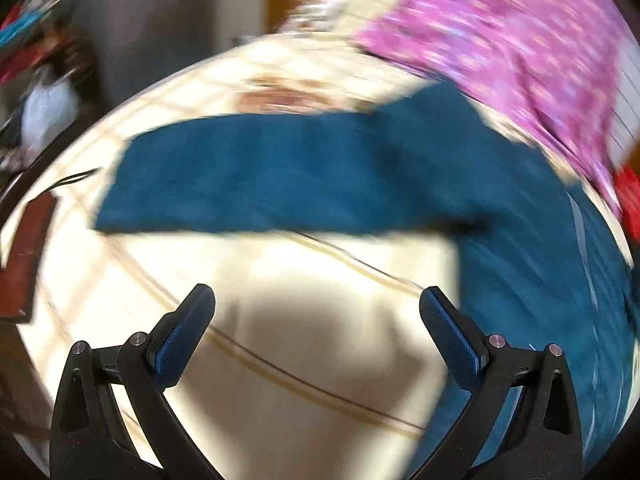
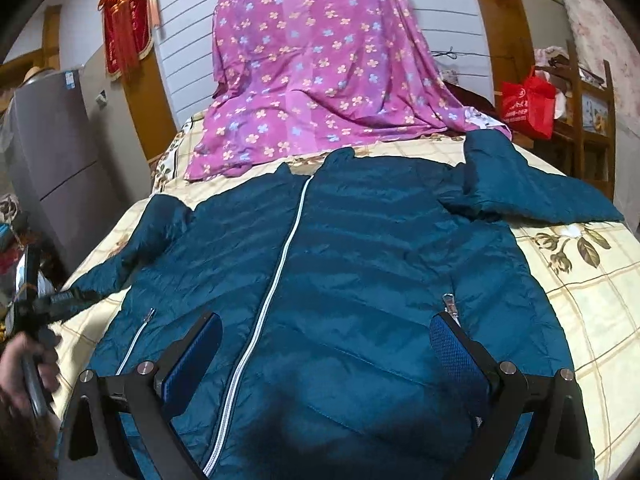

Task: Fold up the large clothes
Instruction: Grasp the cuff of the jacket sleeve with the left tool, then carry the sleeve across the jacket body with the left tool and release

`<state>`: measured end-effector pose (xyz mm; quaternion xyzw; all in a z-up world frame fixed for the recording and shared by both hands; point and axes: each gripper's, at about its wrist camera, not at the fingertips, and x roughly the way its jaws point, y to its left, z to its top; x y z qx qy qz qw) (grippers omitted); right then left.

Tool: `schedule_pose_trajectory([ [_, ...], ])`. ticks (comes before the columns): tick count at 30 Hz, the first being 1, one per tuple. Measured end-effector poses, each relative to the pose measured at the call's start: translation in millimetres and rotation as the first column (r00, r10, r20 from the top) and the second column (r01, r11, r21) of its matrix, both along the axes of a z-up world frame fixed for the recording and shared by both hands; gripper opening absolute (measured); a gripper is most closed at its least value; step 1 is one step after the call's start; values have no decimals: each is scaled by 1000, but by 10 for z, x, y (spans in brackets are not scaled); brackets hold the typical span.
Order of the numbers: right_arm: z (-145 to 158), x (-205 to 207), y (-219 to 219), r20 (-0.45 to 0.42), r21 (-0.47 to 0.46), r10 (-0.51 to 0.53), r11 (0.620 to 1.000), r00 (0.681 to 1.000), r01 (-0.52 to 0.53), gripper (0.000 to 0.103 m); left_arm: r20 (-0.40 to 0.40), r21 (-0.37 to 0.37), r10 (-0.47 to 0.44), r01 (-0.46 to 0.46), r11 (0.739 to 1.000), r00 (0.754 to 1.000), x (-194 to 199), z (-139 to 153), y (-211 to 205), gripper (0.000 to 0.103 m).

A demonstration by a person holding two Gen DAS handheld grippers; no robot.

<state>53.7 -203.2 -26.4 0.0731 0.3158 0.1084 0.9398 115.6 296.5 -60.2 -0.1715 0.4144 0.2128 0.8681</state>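
A teal puffer jacket (image 2: 340, 264) lies front up and zipped on the bed, collar away from me, both sleeves spread out. My right gripper (image 2: 326, 328) is open and empty, hovering over the jacket's lower front. My left gripper (image 1: 316, 300) is open and empty above bare bedsheet (image 1: 280, 340), just short of the jacket's left sleeve (image 1: 260, 180). The left wrist view is motion-blurred. The left gripper also shows at the left edge of the right wrist view (image 2: 76, 298), near that sleeve's cuff.
A purple flowered cloth (image 2: 316, 76) drapes over something at the head of the bed. A grey fridge (image 2: 48, 152) stands left. A red bag (image 2: 524, 100) and wooden shelves stand right. The cream checked bedsheet (image 2: 580, 280) shows around the jacket.
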Motion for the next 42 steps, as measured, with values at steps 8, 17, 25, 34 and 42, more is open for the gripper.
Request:
schedule_pose_trajectory([
  [8, -64, 29, 88, -24, -46, 9, 999, 1000, -10, 103, -105, 6, 225, -226, 974, 969, -22, -257, 1494, 103],
  [17, -165, 118, 178, -77, -93, 1, 996, 997, -8, 103, -128, -5, 107, -108, 994, 986, 166, -445, 1460, 87],
  [25, -151, 103, 158, -61, -95, -15, 995, 998, 9, 103, 48, 22, 225, -226, 974, 973, -55, 32, 1510, 18],
  [34, -96, 58, -82, -60, -103, -87, 991, 994, 80, 103, 159, 4, 172, -174, 985, 972, -261, 586, 1371, 17],
  [42, -212, 113, -352, -166, -153, -187, 975, 968, 162, 103, 333, -14, -223, 242, 970, 916, 276, 1243, -221, 17],
])
